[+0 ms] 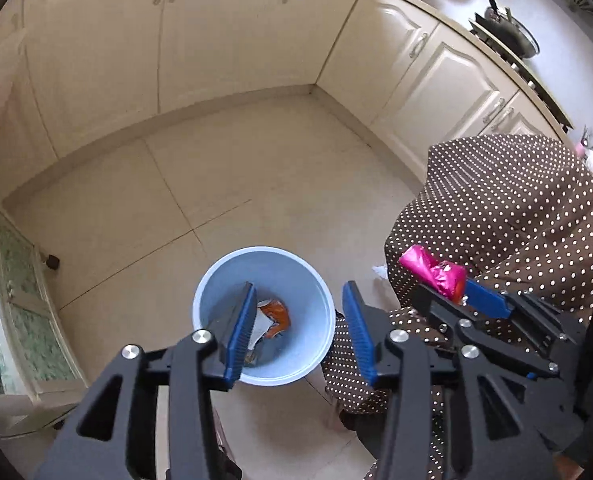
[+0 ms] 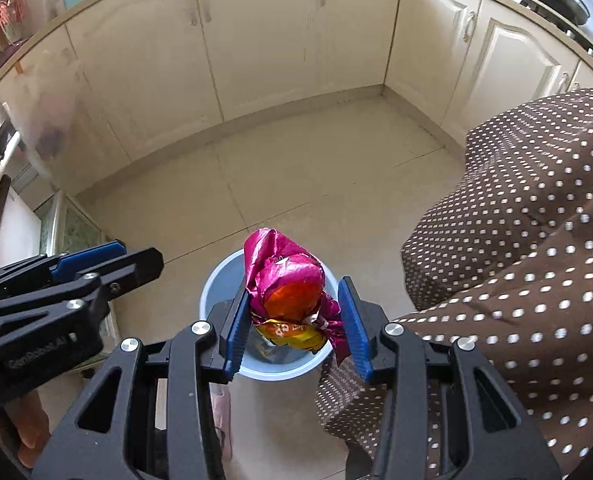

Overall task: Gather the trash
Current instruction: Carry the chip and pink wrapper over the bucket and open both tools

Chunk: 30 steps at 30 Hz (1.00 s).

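Wrapper held over bin, left claw empty

Wrapper [image 2: 292,292], crumpled pink foil w/ orange and yellow print, sat between the right gripper [image 2: 294,320] fingers, directly above the blue bin [image 2: 212,284]. Its long axis ran roughly along the fingers, pink twisted end pointing away from the camera, yellow printed end nearer the gripper body. In the left wrist view the same wrapper [image 1: 434,274] stuck out past the right gripper [image 1: 452,292] tips, off to the right of the bin [image 1: 296,272] rim and in front of the brown dotted fabric [image 1: 516,216].

Both grippers were angled downward at the floor [image 1: 224,184], side by side, right one level w/ the left.

Right claw was clamped on the wrapper, both blue pads [image 2: 236,328] pressing its sides. Left gripper [image 1: 300,328] was spread wide w/ nothing between the pads [image 1: 242,332], hovering over the bin mouth. Inside the bin lay an orange wrapper [image 1: 276,316] and other scraps, too small to ID. Cream cabinets [image 2: 256,40] lined the back.
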{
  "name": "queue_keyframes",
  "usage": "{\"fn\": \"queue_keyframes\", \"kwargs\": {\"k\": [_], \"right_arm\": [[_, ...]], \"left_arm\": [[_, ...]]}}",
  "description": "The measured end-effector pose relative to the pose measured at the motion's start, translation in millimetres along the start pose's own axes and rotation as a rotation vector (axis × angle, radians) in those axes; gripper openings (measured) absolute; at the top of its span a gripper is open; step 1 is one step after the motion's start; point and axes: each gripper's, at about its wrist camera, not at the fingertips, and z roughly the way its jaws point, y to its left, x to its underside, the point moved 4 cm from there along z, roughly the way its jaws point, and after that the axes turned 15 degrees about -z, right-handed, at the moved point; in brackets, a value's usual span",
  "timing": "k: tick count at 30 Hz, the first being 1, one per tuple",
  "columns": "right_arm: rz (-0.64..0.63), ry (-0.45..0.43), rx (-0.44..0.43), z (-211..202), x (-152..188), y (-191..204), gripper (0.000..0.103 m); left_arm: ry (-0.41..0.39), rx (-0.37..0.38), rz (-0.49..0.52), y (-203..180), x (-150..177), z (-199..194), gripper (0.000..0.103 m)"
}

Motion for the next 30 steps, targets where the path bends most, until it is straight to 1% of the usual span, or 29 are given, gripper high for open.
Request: {"fn": "queue_keyframes", "kwargs": {"k": [7,10,11,12,14,17,21,23,27,30], "right_arm": [[-0.026,-0.006,-0.030,9,-15,15,0.041],[-0.030,-0.031,-0.041,10,-26,22,0.043],[-0.029,-0.039,-0.036,9,-28,22,0.046],[-0.030,-0.053,-0.022,8,-31,22,0.054],[-0.029,-0.071,0.002,3,-34,22,0.060],[-0.033,-0.088,0.025,-6,-36,21,0.061],[-0.028,-0.110,0.060,-24,-33,17,0.061],[-0.029,-0.122,0.084,-34,-31,15,0.061],[-0.016,-0.150,0.116,-68,-29,8,0.061],[-0.007,-0.197,0.147,-104,-25,0,0.062]], "left_arm": [[-0.029,-0.019,-0.044,30,-7,-17,0.044],[-0.037,-0.021,-0.059,36,-10,-22,0.044],[-0.041,-0.021,-0.068,38,-11,-24,0.044],[-0.043,-0.017,-0.074,39,-12,-26,0.044],[-0.048,-0.007,-0.079,38,-15,-29,0.044],[-0.061,0.002,-0.070,33,-17,-37,0.044],[-0.070,0.052,-0.065,24,-17,-50,0.044],[-0.089,0.052,-0.057,20,-18,-61,0.044],[-0.125,0.083,-0.035,8,-20,-89,0.044],[-0.161,0.121,0.006,-14,-17,-117,0.044]]}}
